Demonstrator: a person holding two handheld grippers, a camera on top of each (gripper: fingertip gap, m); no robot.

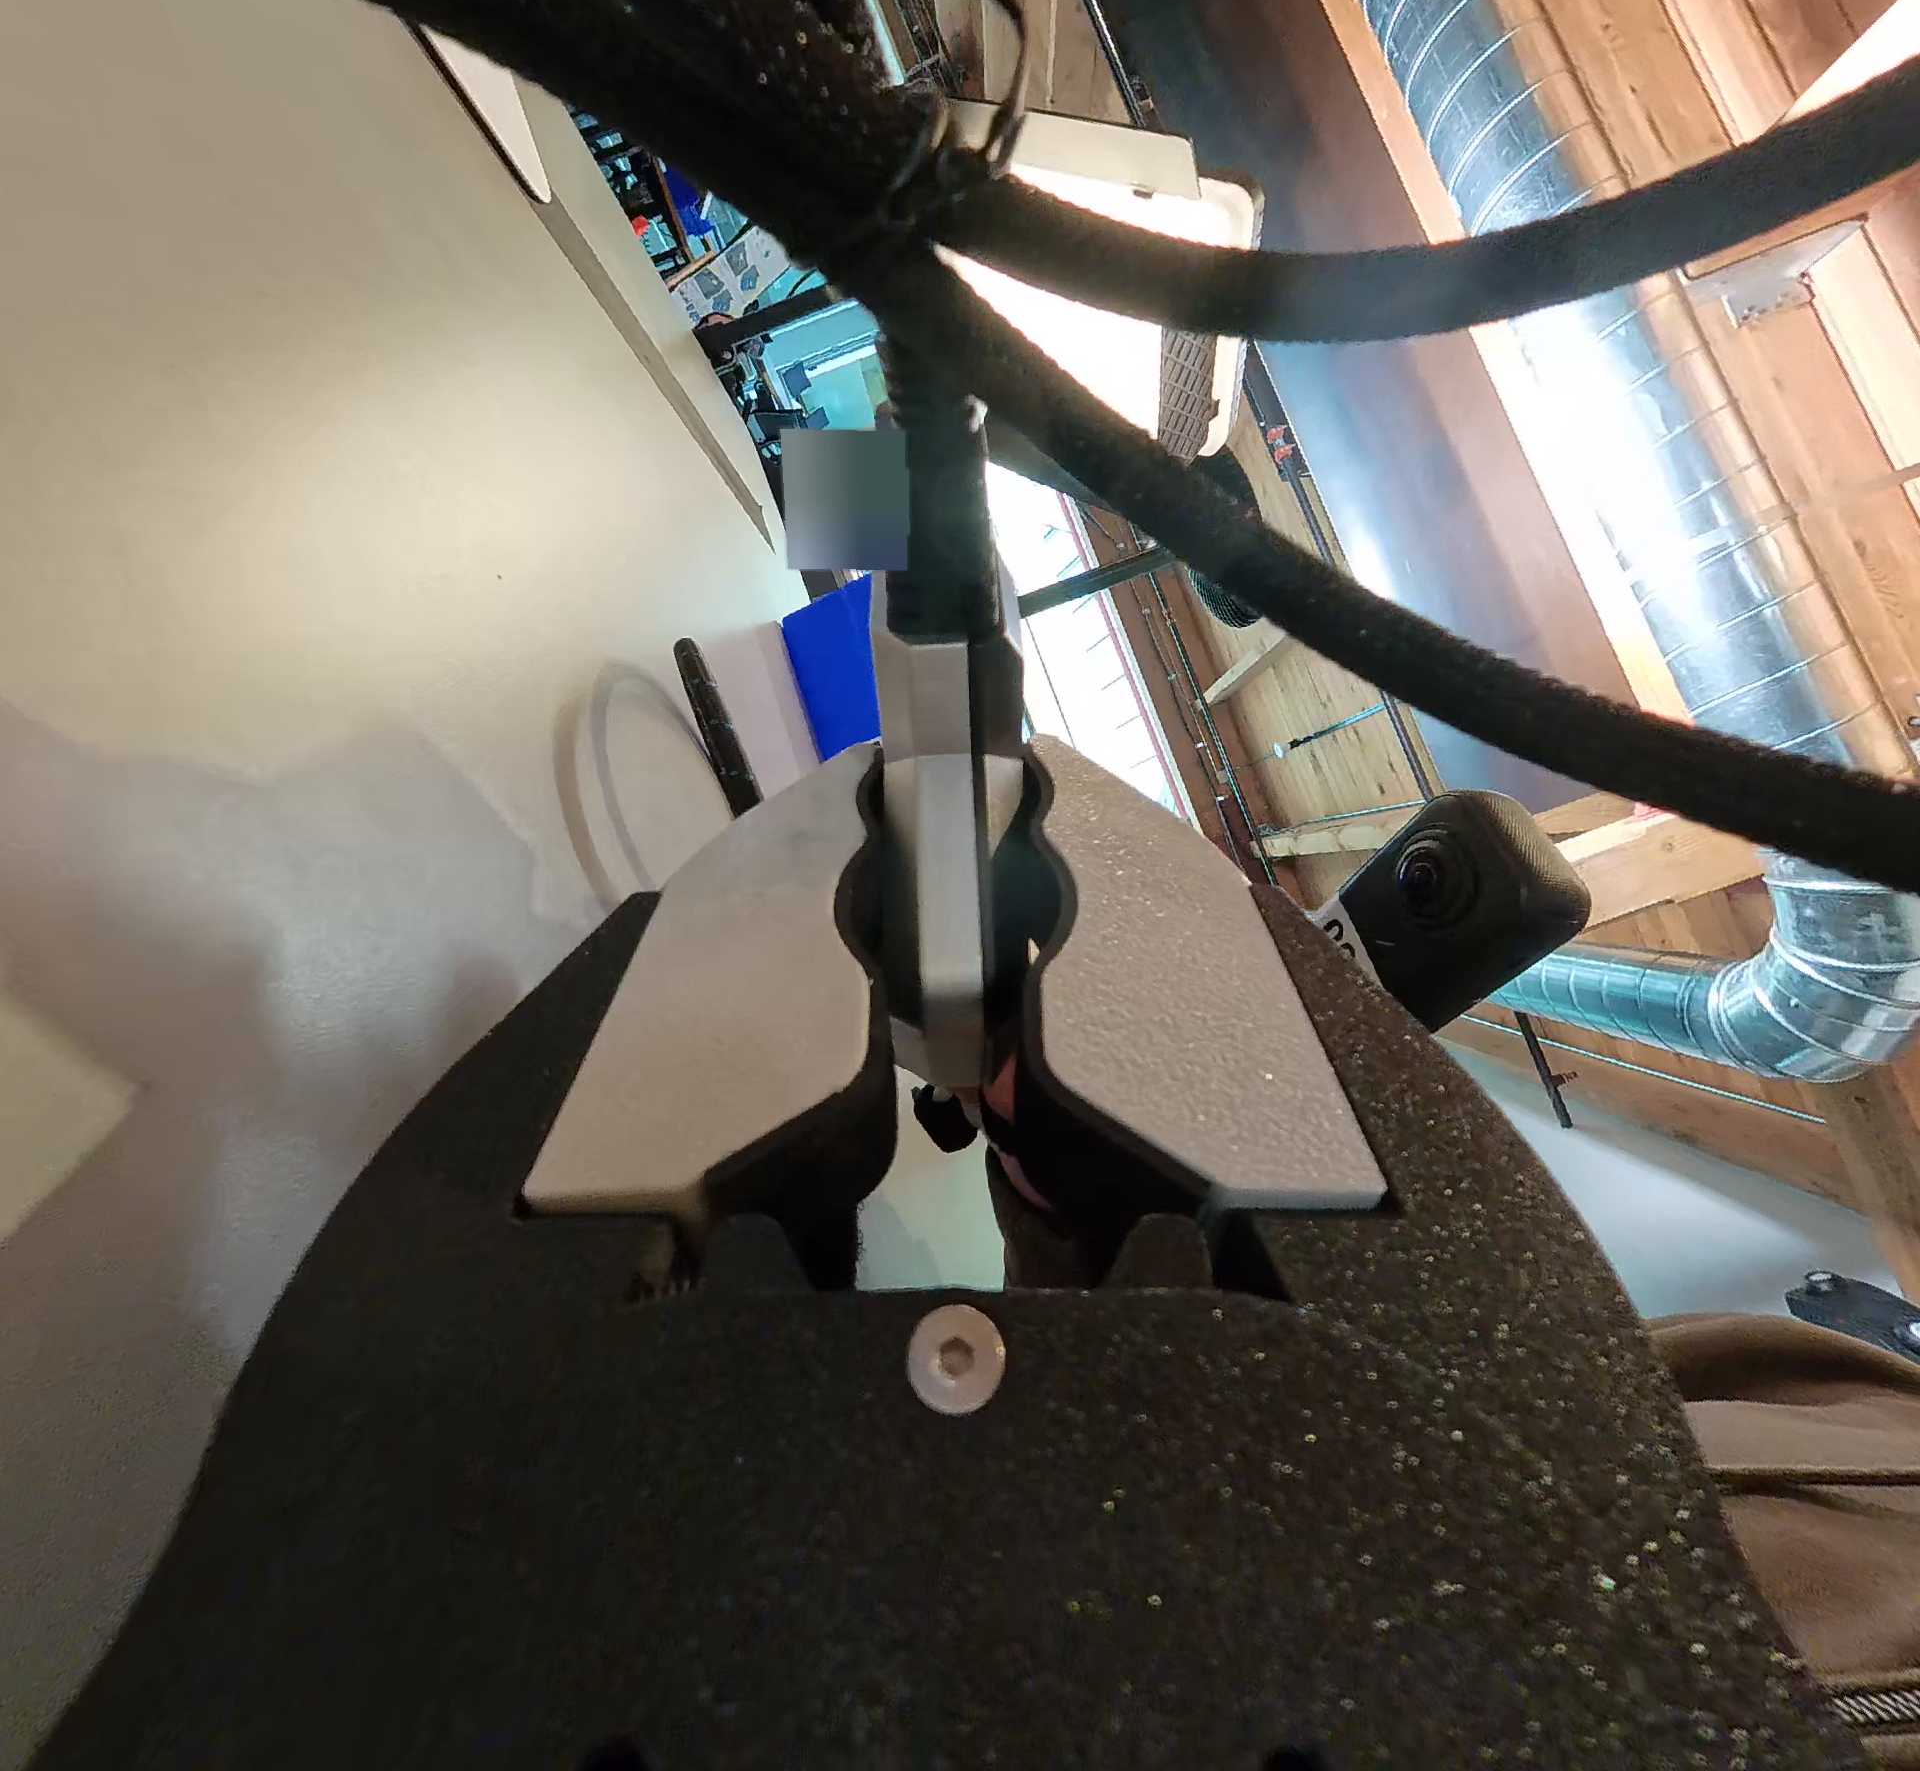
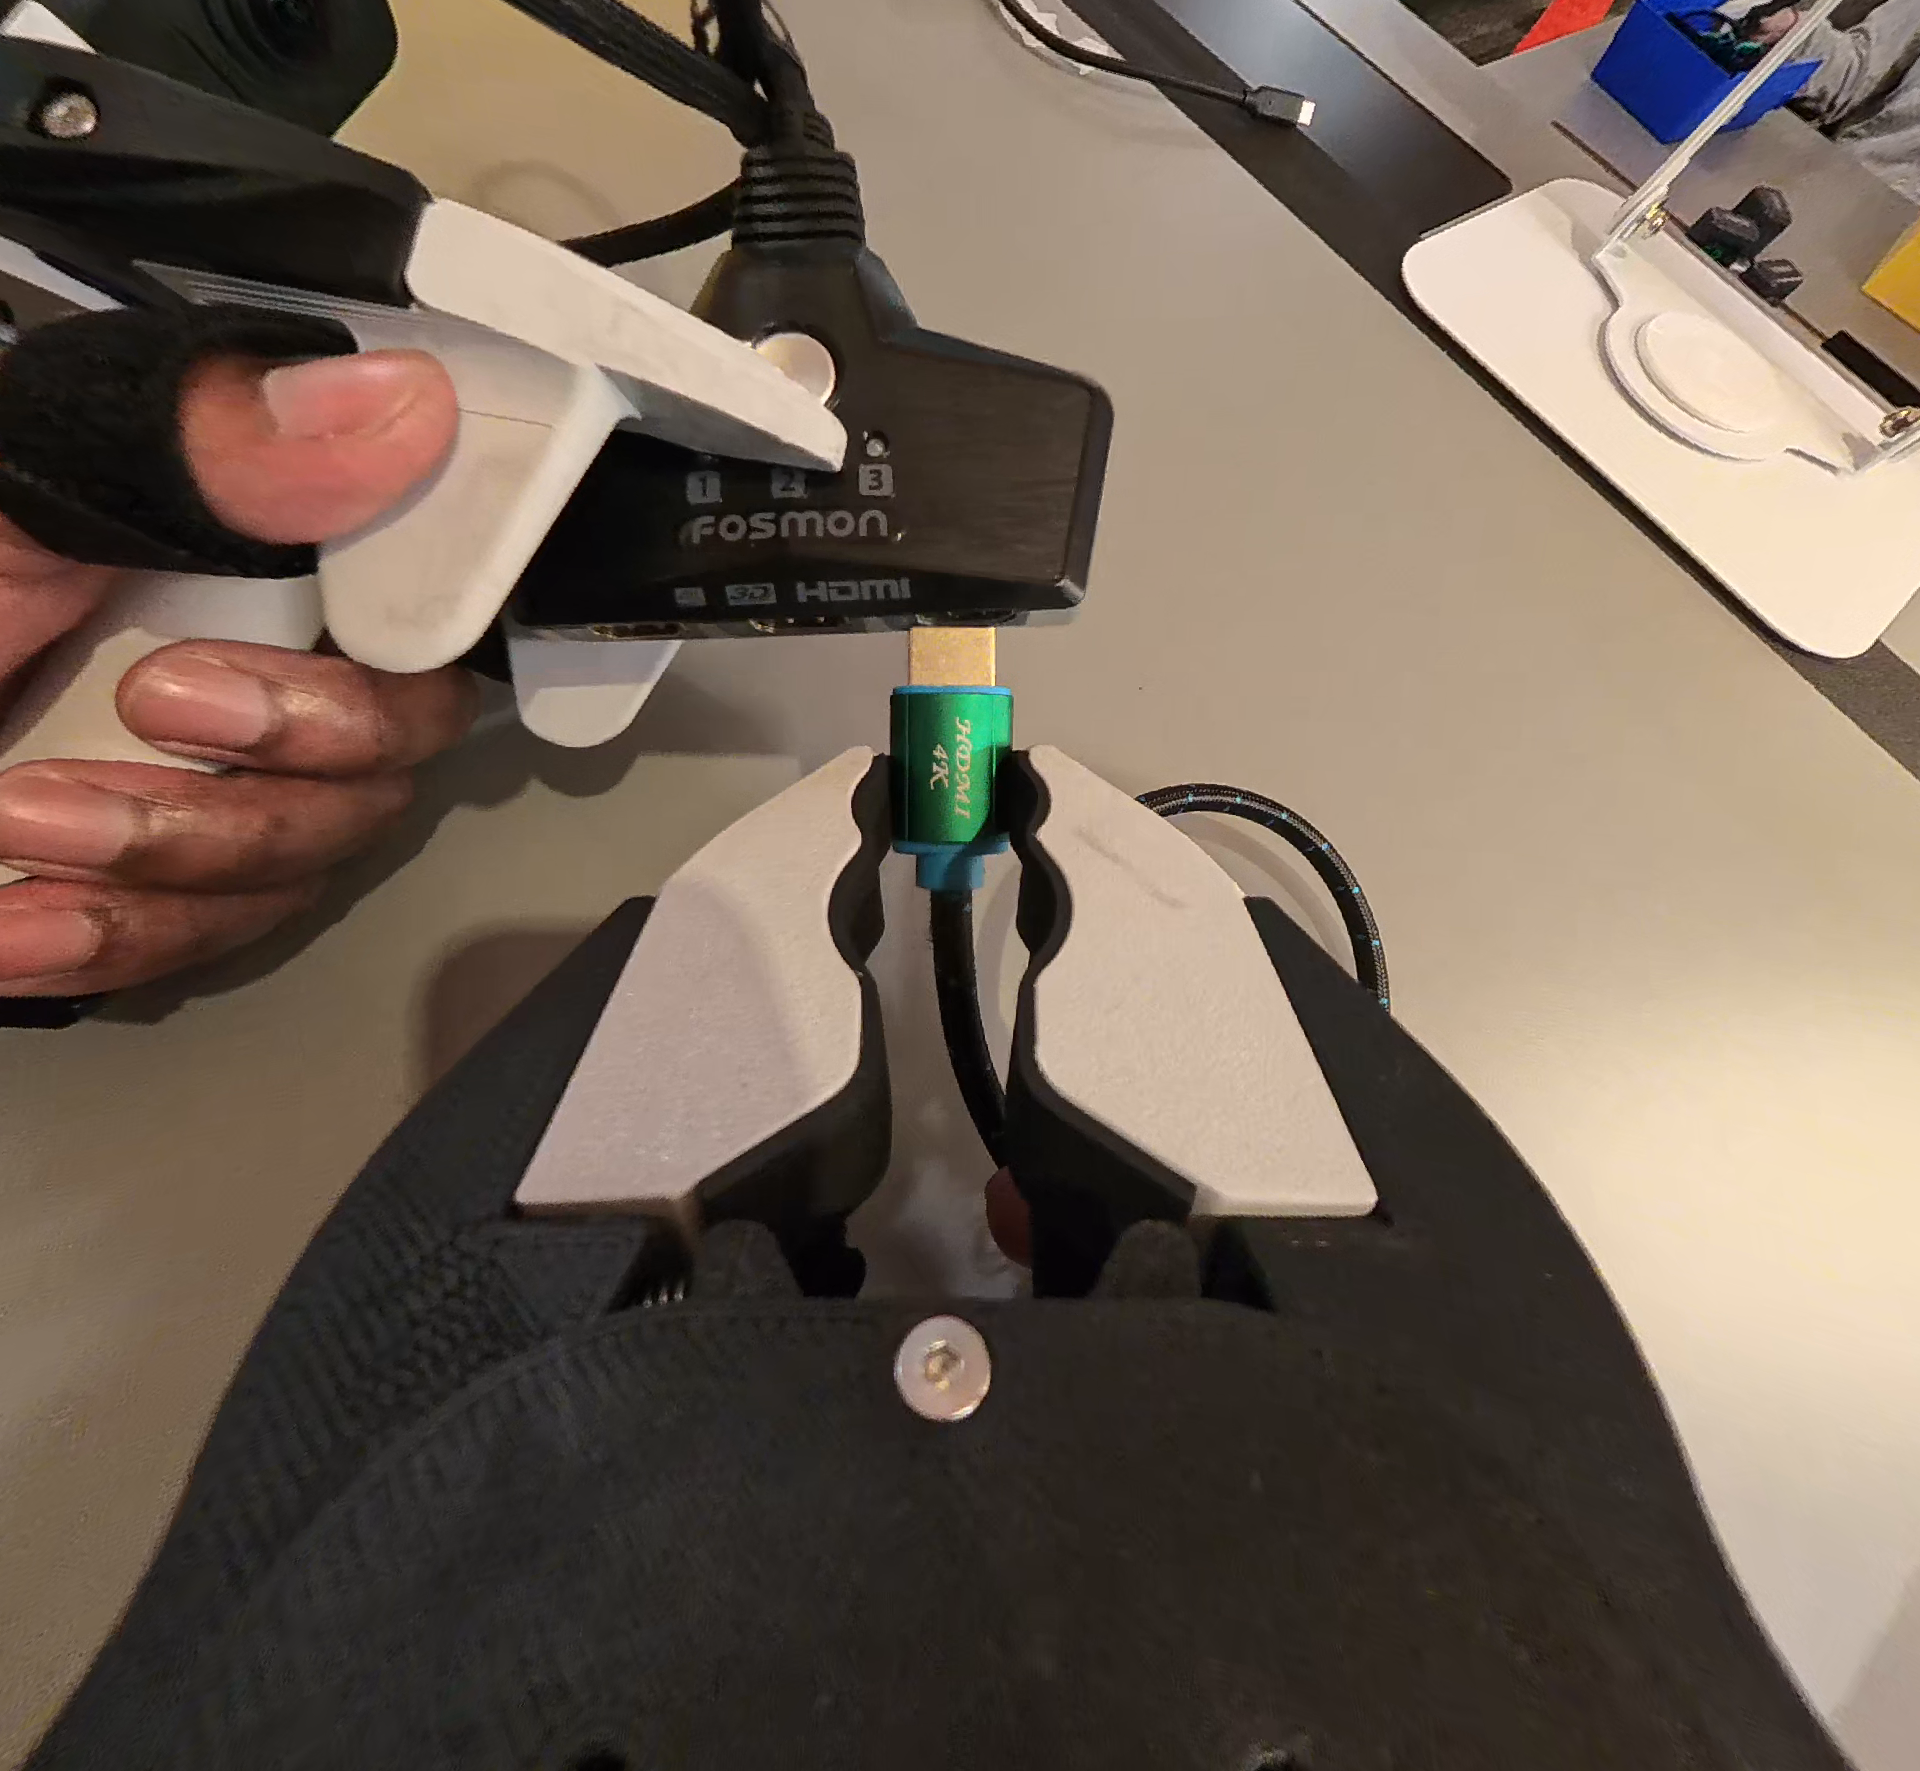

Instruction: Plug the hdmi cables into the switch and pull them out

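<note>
Green metal shell of a cable plug sits pinched between the pale pads of the right gripper, its gold tongue pointing straight ahead and just meeting the rightmost port of a black brushed-metal switch box; by the look of it the plug is lined up but not seated. Ahead and to the left, the left gripper clamps that box edge-on, its braided black leads running away forward. Grey tabletop lies open to the right; a person's hand crowds the left side, and a white stand base sits farther right.
</note>
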